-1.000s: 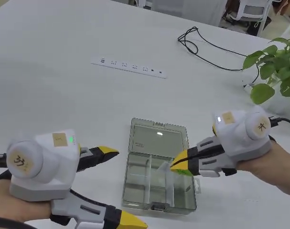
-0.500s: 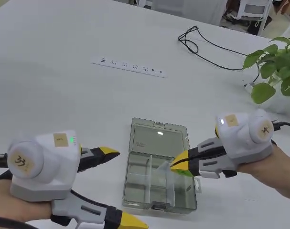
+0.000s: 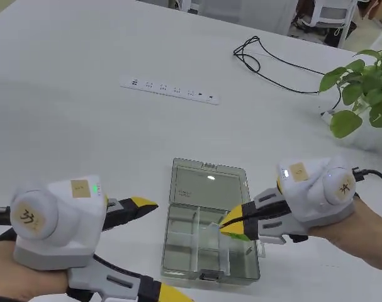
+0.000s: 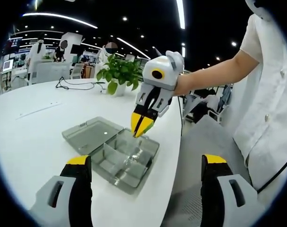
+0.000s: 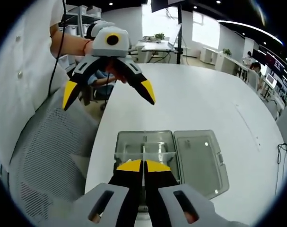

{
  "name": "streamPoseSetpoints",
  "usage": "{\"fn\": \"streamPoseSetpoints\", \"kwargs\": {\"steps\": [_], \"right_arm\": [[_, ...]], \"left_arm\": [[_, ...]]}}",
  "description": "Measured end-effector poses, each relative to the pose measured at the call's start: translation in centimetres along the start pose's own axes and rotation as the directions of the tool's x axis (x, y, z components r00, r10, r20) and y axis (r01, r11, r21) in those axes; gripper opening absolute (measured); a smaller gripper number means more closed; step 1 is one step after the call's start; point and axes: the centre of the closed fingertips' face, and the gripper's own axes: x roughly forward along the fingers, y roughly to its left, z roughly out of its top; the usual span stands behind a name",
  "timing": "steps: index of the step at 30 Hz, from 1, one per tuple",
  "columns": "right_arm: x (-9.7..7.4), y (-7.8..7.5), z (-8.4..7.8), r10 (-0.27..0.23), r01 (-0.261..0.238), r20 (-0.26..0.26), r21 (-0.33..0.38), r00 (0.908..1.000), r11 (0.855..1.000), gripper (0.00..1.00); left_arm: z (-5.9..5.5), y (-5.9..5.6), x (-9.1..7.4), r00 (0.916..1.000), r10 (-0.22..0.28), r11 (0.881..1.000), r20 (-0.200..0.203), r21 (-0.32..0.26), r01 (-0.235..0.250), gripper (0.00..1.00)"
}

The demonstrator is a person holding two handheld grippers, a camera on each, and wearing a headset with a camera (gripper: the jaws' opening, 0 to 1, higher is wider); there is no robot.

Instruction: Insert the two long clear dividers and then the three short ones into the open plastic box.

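The open clear plastic box (image 3: 178, 251) lies near the table's front edge, its lid (image 3: 209, 182) folded flat behind it. Clear dividers stand inside it. My right gripper (image 3: 230, 226) is shut on a clear divider (image 3: 211, 238), which hangs down into the box's middle. In the right gripper view the jaws (image 5: 143, 166) pinch the divider's thin edge (image 5: 144, 144) above the box (image 5: 129, 146). My left gripper (image 3: 159, 248) is open to the left of the box, holding nothing. In the left gripper view the right gripper (image 4: 142, 126) hovers over the box (image 4: 98, 161).
A white power strip (image 3: 172, 90) lies at mid table. A black cable (image 3: 269, 60) loops at the back right and a green plant (image 3: 364, 82) stands at the right edge. The table's front edge is just below the box.
My right gripper has sunk a little and shifted left, lowering the clear divider deeper into the box. The left gripper stays open in about the same place.
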Motion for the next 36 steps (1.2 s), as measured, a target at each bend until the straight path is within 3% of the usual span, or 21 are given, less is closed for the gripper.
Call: {"fn": "streamPoseSetpoints", "kwargs": {"steps": [10,21,36], "right_arm": [[0.8,-0.2,-0.1,0.007,-0.007,-0.019,0.006,0.9998,1.000,0.02],[2.1,-0.3,-1.1,0.015,-0.013,-0.079,0.020,0.9968,1.000,0.02],[3.6,-0.2,-2.4,0.029,-0.027,-0.165,0.016,0.9859,1.000,0.02]], "left_arm": [[-0.3,0.0,0.0,0.9999,0.001,1.000,-0.011,0.005,-0.001,1.00],[-0.8,0.1,0.0,0.9996,0.006,1.000,-0.027,0.009,-0.005,1.00],[-0.7,0.1,-0.1,0.9996,0.007,1.000,-0.026,0.007,-0.007,1.00]]}}
